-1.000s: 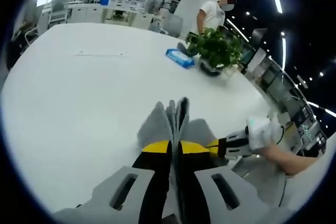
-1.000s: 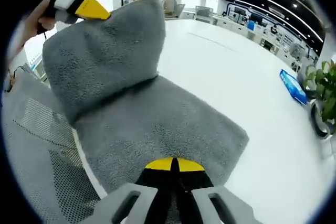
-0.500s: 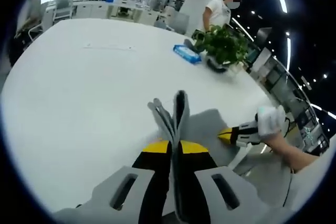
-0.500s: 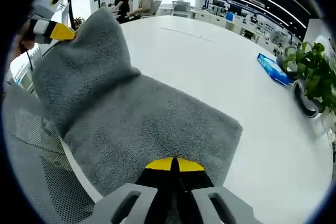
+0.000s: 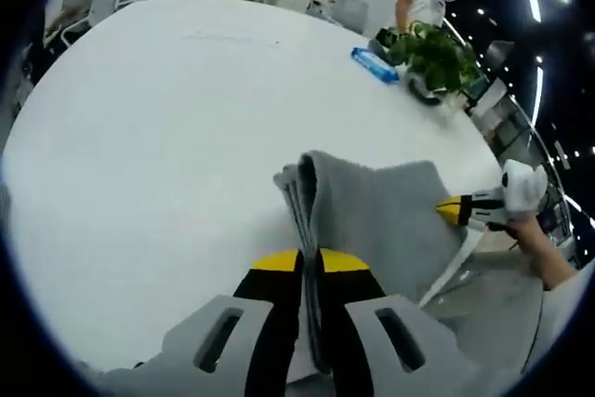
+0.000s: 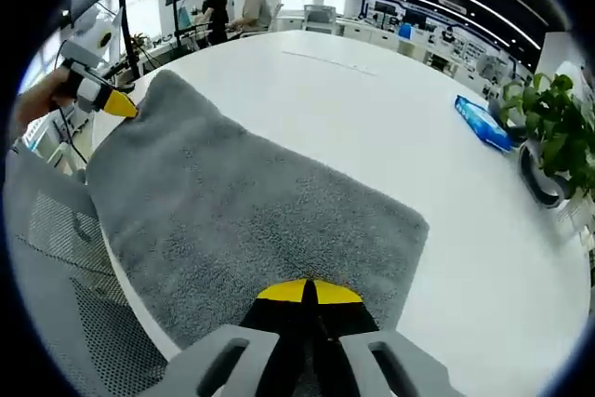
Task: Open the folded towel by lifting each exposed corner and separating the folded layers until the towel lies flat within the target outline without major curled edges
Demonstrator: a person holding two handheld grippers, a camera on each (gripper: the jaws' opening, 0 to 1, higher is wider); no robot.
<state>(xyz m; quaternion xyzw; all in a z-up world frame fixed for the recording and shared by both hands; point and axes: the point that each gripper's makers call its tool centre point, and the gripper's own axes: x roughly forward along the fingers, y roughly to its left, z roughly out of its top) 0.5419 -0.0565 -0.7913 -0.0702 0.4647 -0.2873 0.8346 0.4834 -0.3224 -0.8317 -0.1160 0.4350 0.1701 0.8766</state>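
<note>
A grey towel (image 6: 251,220) lies spread on the white table (image 6: 390,118), its near edge hanging slightly over the table's rim. My right gripper (image 6: 310,293) is shut on the towel's near edge. At the far left corner, the left gripper (image 6: 119,105) with yellow tips is shut on that corner, held low at the table. In the left gripper view, my left gripper (image 5: 310,262) pinches the towel (image 5: 381,220), whose layered edge rises between the jaws. The right gripper (image 5: 453,210) shows at the right, clamped on the opposite edge.
A blue packet (image 6: 483,121) and a potted plant (image 6: 553,141) stand far across the table. A mesh chair (image 6: 56,276) is below the table's edge at the left. People stand at desks (image 6: 232,2) in the background.
The left gripper has lowered its raised towel corner outward and down to the table, so the lifted fold now lies spread flat. The right gripper kept its hold.
</note>
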